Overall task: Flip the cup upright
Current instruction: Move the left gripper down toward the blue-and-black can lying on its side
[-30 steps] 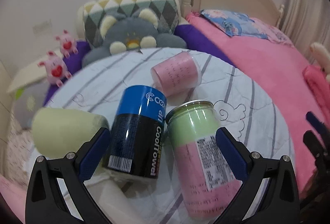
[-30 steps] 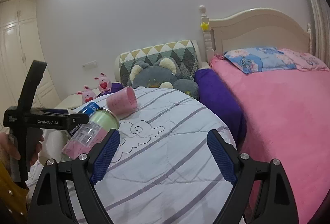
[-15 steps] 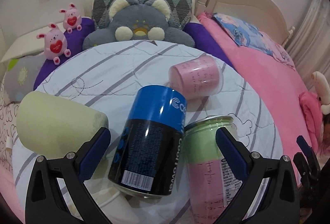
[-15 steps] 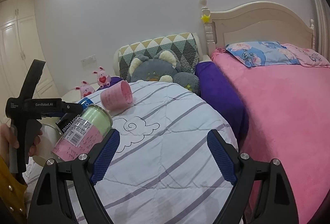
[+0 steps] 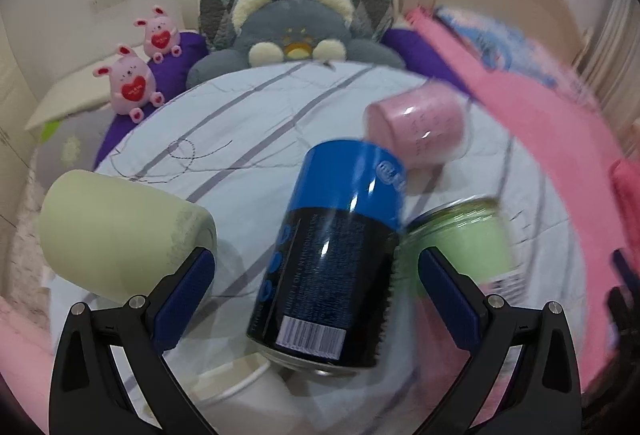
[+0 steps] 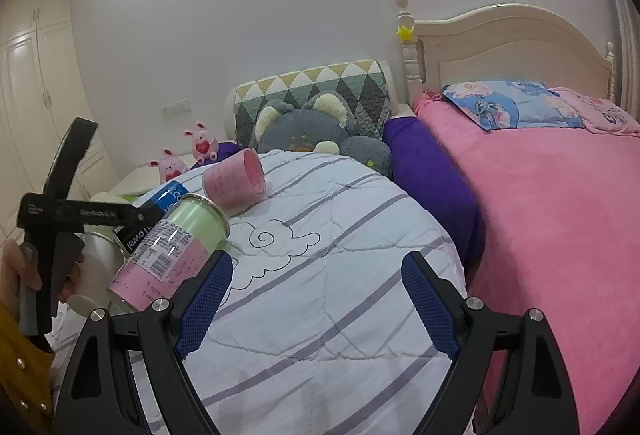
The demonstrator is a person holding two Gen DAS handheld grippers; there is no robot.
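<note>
- Your left gripper [image 5: 316, 295] had jaws wide, blue-black can [image 5: 334, 263] between them, untouched.
- Your right gripper [image 6: 318, 299] jaws wide, empty.
- Pink cup [image 6: 235, 183] lay sideways on the striped quilt [image 6: 320, 275].

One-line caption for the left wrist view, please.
Open left tongs hover over a blue-and-black can lying among a pale green cup, a pink cup and a green-and-pink jar on a striped quilt.
</note>
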